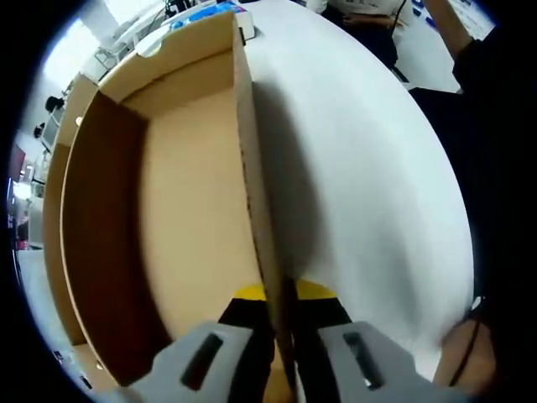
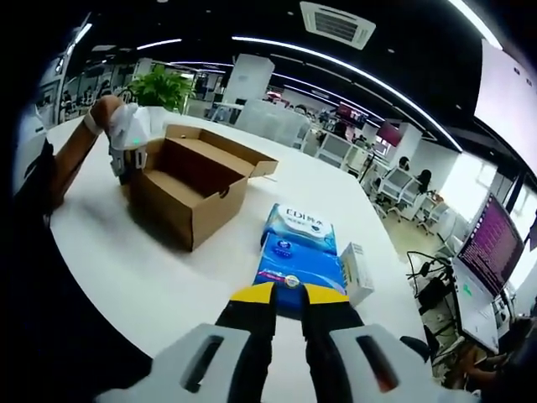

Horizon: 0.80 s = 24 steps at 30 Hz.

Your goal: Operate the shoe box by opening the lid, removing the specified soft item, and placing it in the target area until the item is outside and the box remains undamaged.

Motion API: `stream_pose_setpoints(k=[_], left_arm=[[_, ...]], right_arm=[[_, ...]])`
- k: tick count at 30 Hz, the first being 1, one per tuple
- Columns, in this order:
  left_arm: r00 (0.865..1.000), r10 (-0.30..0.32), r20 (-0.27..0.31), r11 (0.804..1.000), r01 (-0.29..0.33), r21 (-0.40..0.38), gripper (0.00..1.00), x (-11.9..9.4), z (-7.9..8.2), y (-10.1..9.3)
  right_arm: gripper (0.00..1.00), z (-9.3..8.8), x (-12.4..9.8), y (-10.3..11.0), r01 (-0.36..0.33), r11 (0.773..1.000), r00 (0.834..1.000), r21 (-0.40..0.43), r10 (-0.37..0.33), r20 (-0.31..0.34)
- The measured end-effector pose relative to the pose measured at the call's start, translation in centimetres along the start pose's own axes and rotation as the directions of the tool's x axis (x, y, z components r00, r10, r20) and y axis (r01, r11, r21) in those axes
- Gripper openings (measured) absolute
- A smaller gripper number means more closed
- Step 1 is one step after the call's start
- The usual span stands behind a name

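The left gripper (image 1: 282, 294) is pinching one side wall of the open shoe box (image 1: 193, 210), one yellow-tipped jaw inside the box and the other outside, the cardboard edge running straight up between them. In the right gripper view this same gripper (image 2: 127, 138) is sitting at the box's far-left wall, held by a person's hand (image 2: 105, 109).

The right gripper (image 2: 287, 292) is closing narrowly on the near end of a blue soft pack of tissues (image 2: 289, 264), its jaws gripping the pack's edge just above the white table (image 2: 151, 277). A second blue pack (image 2: 298, 225) is lying directly beyond it, touching it, and a small white carton (image 2: 359, 270) is resting just beside the packs on their right.

The shoe box (image 2: 197, 180) is standing on the table well apart from the packs, its lid (image 2: 239, 151) folded back and lying open on the far side. Its brown interior is showing bare cardboard in the left gripper view.

A potted plant (image 2: 159, 86) is standing behind the table.
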State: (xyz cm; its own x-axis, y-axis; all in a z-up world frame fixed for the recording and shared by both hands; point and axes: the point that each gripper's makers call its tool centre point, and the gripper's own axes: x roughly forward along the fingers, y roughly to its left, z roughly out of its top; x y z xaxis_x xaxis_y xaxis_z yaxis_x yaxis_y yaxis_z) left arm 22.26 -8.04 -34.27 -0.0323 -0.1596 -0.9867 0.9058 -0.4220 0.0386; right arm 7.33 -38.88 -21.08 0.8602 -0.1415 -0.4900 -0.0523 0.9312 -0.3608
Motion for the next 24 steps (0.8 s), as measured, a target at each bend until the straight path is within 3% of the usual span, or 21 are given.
stream_pose_setpoints(k=[5,24], left_arm=[[1.0,0.001,-0.003,1.0,-0.001,0.002,0.05,0.02,0.0,-0.01],[1.0,0.012,-0.014,1.0,-0.012,0.013,0.04,0.06,0.06,0.02]], right_arm=[[0.18,-0.36,0.21,0.15,0.003,0.999,1.0,-0.032,-0.003,-0.016],[0.24,-0.4,-0.3,0.55,0.001,0.998,1.0,-0.062,-0.002,-0.026]])
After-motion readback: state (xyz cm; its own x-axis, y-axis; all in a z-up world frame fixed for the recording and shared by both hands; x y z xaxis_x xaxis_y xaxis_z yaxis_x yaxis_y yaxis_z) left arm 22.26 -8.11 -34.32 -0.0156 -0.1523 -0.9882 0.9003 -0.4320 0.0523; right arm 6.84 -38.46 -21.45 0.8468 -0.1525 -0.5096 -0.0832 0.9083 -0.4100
